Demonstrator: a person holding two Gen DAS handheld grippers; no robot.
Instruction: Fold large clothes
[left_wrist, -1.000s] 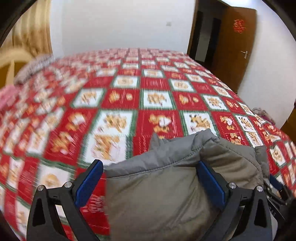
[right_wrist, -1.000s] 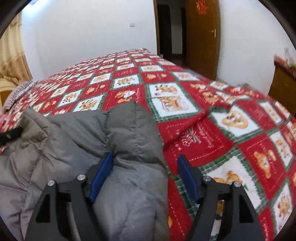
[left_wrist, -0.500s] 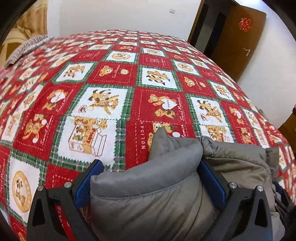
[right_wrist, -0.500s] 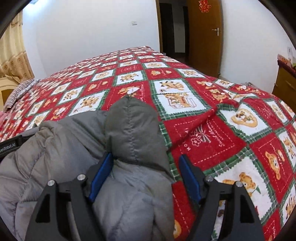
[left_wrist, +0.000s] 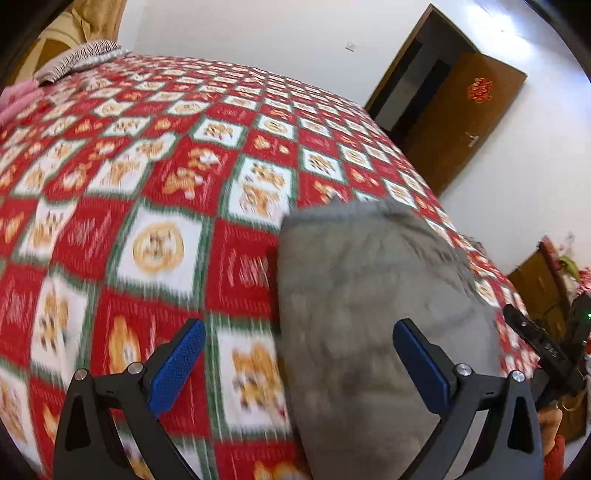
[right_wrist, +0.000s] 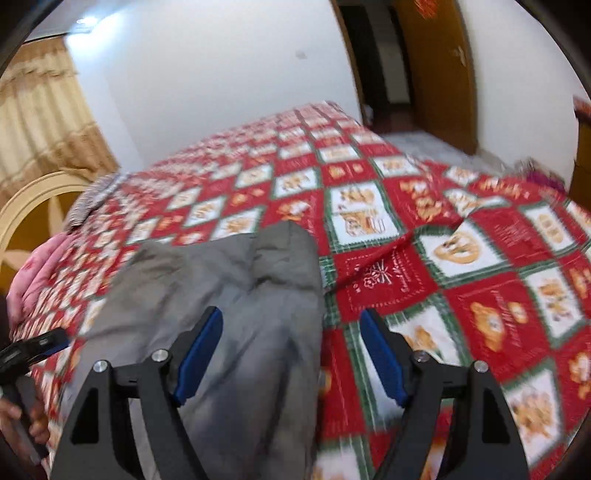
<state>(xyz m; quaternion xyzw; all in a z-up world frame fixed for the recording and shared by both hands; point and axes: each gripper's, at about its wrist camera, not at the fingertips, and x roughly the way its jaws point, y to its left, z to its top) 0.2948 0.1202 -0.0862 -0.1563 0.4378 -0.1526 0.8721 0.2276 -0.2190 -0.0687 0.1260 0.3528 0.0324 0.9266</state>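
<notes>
Across the whole view: one bed, covered by one red, white and green patchwork bedspread (left_wrist: 155, 206) printed with bears. White walls behind; one brown door (left_wrist: 465, 122) stands open, with a red ornament on it. One beige curtain (right_wrist: 44, 122) and a curved cream headboard (right_wrist: 33, 206) at the head end. One dark wooden cabinet (left_wrist: 543, 291) past the foot corner.

One grey padded coat (right_wrist: 236, 295) lies bundled on the near part of the bedspread, puffed up, folds soft; both views are motion-blurred.

Pillows at the head end: one striped (left_wrist: 77, 59), one pink (right_wrist: 40, 273).

My left gripper (left_wrist: 297, 363): jaws wide, left pad over bare bedspread, right pad over the coat's edge; nothing pinched between them. It also shows at the left margin of the right view, with my fingers (right_wrist: 38, 424) round its handle.

My right gripper (right_wrist: 291, 352): jaws have just been opening, now wide. The coat lies below and between them, nearer the left pad; the right pad hangs over bedspread. Pads are not pressing on the cloth.

A raised crease in the bedspread (right_wrist: 391, 247) runs just right of the coat.
</notes>
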